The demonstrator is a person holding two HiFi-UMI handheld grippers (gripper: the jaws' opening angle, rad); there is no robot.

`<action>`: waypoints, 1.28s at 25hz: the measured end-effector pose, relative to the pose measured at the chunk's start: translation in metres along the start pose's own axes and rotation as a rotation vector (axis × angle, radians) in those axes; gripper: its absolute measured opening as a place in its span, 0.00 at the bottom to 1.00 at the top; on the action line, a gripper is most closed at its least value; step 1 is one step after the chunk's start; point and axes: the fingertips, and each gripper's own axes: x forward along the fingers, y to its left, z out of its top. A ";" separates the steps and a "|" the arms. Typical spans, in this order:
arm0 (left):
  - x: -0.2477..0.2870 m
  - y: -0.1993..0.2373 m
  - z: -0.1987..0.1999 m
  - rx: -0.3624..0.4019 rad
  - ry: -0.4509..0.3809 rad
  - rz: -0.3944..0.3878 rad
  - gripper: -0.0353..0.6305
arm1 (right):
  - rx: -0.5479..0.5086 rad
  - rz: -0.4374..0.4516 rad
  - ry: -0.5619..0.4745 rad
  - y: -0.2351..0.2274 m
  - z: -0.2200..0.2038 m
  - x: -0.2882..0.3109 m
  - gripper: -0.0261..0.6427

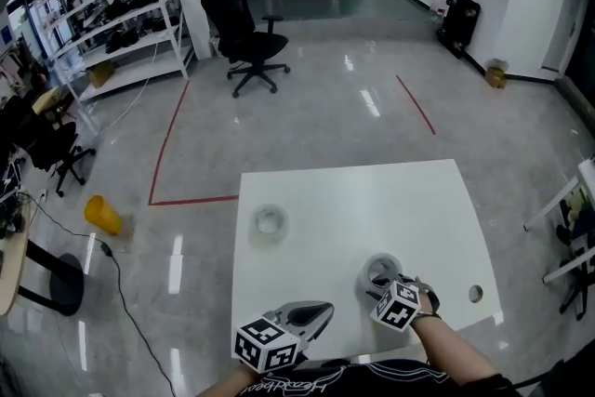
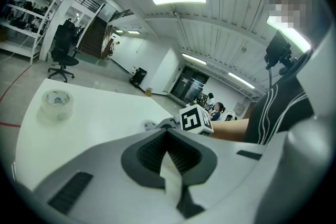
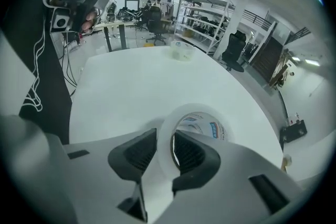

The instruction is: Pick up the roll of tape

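On the glossy grey floor stands a white table [image 1: 353, 200], with a black office chair [image 1: 244, 28] and white shelving [image 1: 112, 23] well beyond its far edge. At the table's near right, the right gripper [image 1: 379, 286] is clenched on the roll of tape [image 1: 381, 267]. In the right gripper view one jaw sits inside the ring and the other outside it, pinching the near wall of the roll of tape [image 3: 202, 113] between the ribbed pads of the right gripper [image 3: 165, 147].

The left gripper [image 1: 316, 311] hovers over the near edge, just left of that roll. Its jaws are drawn together with nothing between them, as the left gripper view shows [image 2: 169, 152]. A second roll [image 1: 270, 220] lies alone toward the table's left side, well apart from both tools. A yellow object [image 1: 102, 214] lies on the floor to the left.

In the head view, the marker cube and jaws cover the near half of the gripped roll. Whether its underside touches the tabletop cannot be told, and the print inside its core is too small to read.
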 end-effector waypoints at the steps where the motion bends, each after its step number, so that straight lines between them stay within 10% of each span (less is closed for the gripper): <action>1: 0.000 0.000 -0.001 -0.003 -0.002 0.001 0.06 | -0.001 -0.001 -0.001 0.000 0.000 0.001 0.20; 15: -0.019 -0.007 0.005 0.034 -0.015 0.017 0.06 | 0.201 -0.021 -0.145 -0.011 0.005 -0.011 0.18; 32: -0.069 -0.053 0.034 0.154 -0.114 -0.009 0.06 | 0.601 0.148 -0.966 0.045 0.102 -0.208 0.18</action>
